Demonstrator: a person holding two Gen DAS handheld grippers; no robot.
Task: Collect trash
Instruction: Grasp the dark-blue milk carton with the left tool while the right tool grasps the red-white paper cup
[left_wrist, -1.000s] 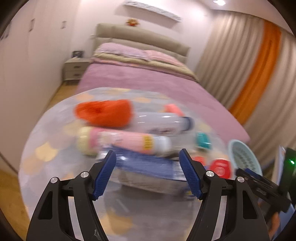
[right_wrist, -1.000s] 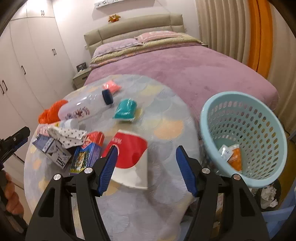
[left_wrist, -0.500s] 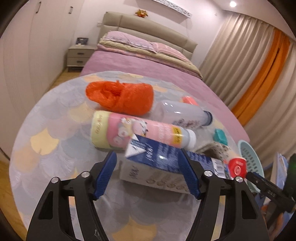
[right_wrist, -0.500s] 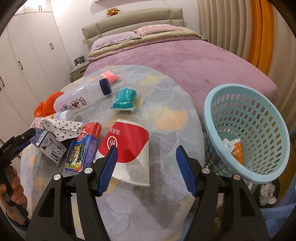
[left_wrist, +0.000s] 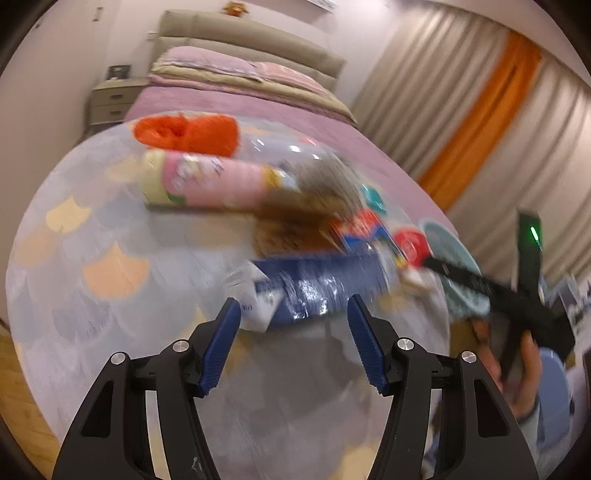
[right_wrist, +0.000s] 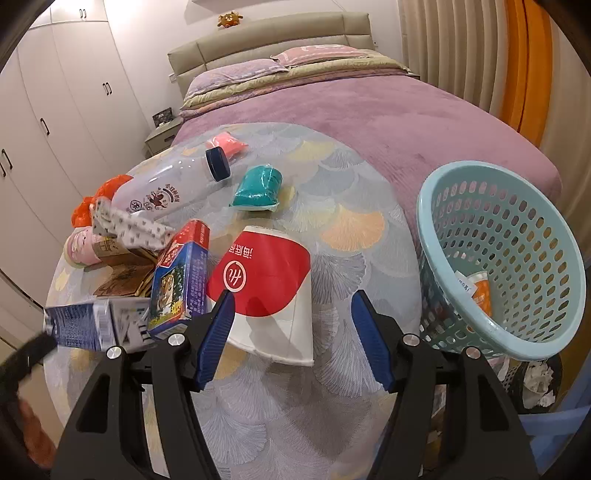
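Our left tool (left_wrist: 293, 332) has swung in the last half second, jaws apart, empty, the blue carton (left_wrist: 317, 288) now lying skewed just ahead of its tips, so that grab is not yet made. Our right tool (right_wrist: 291, 332) stays spread over the red-and-white paper cup (right_wrist: 267, 291), ready to close. Right of it waits the basket (right_wrist: 517, 354); left crowd a toothpaste box (right_wrist: 181, 284) and bottle (right_wrist: 173, 188) on the table (right_wrist: 351, 229).

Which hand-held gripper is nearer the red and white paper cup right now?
Right. The right hand-held gripper is open with the paper cup lying between its fingertips. The left hand-held gripper is open at the blue carton, off to the cup's left side.
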